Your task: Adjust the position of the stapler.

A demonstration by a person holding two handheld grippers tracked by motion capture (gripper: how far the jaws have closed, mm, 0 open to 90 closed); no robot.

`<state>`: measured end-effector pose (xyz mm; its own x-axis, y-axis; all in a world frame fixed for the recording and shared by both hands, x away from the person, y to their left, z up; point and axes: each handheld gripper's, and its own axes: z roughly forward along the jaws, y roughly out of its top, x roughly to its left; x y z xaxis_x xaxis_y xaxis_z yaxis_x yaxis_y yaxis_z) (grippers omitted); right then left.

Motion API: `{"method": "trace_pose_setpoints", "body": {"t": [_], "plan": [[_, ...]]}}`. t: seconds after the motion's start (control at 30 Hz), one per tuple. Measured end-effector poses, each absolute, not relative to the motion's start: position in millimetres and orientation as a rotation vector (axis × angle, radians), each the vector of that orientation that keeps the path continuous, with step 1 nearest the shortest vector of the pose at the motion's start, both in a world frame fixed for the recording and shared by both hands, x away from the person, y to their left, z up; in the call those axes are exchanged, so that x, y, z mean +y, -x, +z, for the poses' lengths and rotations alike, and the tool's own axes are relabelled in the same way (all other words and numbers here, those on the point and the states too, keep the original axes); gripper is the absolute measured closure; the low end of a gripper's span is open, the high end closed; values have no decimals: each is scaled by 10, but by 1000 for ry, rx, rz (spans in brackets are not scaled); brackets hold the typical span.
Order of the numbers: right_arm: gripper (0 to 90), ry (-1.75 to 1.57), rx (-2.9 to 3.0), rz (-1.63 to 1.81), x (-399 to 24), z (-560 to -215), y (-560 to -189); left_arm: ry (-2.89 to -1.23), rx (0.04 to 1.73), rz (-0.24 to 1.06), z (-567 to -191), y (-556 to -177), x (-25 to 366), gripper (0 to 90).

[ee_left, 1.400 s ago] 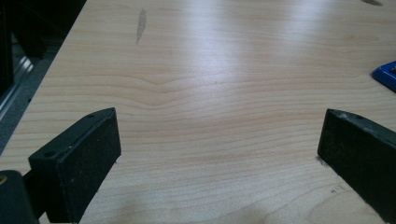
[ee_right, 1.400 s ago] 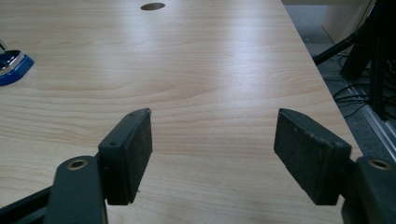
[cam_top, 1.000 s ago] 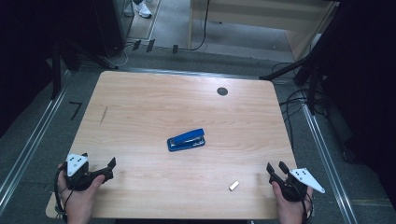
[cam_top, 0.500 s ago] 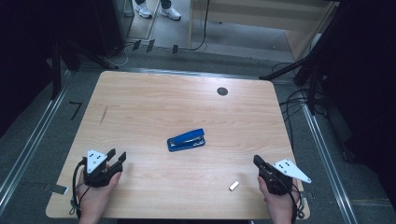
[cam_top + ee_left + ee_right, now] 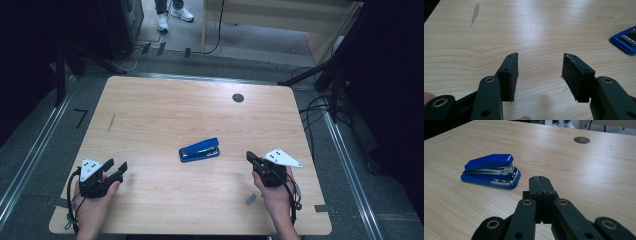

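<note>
1. One blue stapler [image 5: 200, 150] lies near the middle of the bench [image 5: 165, 110], a rectangular top of pale wood-grain laminate with rounded corners; this stapler serves as the landmark below.
2. Seen from the right gripper view, the stapler [image 5: 491, 171] has a glossy, wedge-shaped blue plastic lid, a flat blue base, and a bright chrome magazine and front plate between them. It sits closed and flat on the wood.
3. Left of the stapler and nearer the person, the left hand-held gripper [image 5: 116, 169] is held just above the bench edge. Its jaws stand released, wide apart, with bare wood between them. In its own view the left hand-held gripper [image 5: 540, 75] shows two blocky matte-black pads with rough, slightly scuffed faces, carried on smooth black links with brass-ringed pivots.
4. Right of the stapler and a little nearer the person, the right hand-held gripper [image 5: 251, 157] points toward it, apart from it. The jaws are clenched, pad against pad, holding nothing; the right hand-held gripper [image 5: 540, 182] shows a thin seam where they meet.
5. A grey, flat three-cornered plate [image 5: 283, 158] tops the right tool.
6. Nearer the person than the stapler, to its right, lies a small grey oblong piece [image 5: 250, 199]; I cannot tell its material.
7. Beyond the stapler, toward the far edge, is a round dark cable hole [image 5: 238, 98].
8. A faint dark streak [image 5: 110, 123] marks the wood far left of the stapler.
</note>
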<state>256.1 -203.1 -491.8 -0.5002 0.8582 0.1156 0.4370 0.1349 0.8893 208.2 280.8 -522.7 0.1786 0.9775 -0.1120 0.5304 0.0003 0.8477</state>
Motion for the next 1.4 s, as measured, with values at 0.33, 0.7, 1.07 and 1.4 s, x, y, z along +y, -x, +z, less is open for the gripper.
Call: {"method": "trace_pose_setpoints", "body": {"t": [0.33, 0.7, 1.07, 1.4], "plan": [[900, -1222, 2042, 1305, -1781, -4971, -2802, -1668, 1432, 668, -5237, -2096, 2773, 644], [900, -1219, 2103, 1279, -1523, -5017, -3107, -1690, 1412, 627, -5243, -2107, 2766, 793], [900, -1272, 2143, 1247, -1371, -5093, -3426, -1672, 1401, 613, -5251, -2094, 2786, 674], [900, -1314, 2215, 1224, -1232, -5196, -3682, -1671, 1386, 603, -5252, -2082, 2788, 629]]}}
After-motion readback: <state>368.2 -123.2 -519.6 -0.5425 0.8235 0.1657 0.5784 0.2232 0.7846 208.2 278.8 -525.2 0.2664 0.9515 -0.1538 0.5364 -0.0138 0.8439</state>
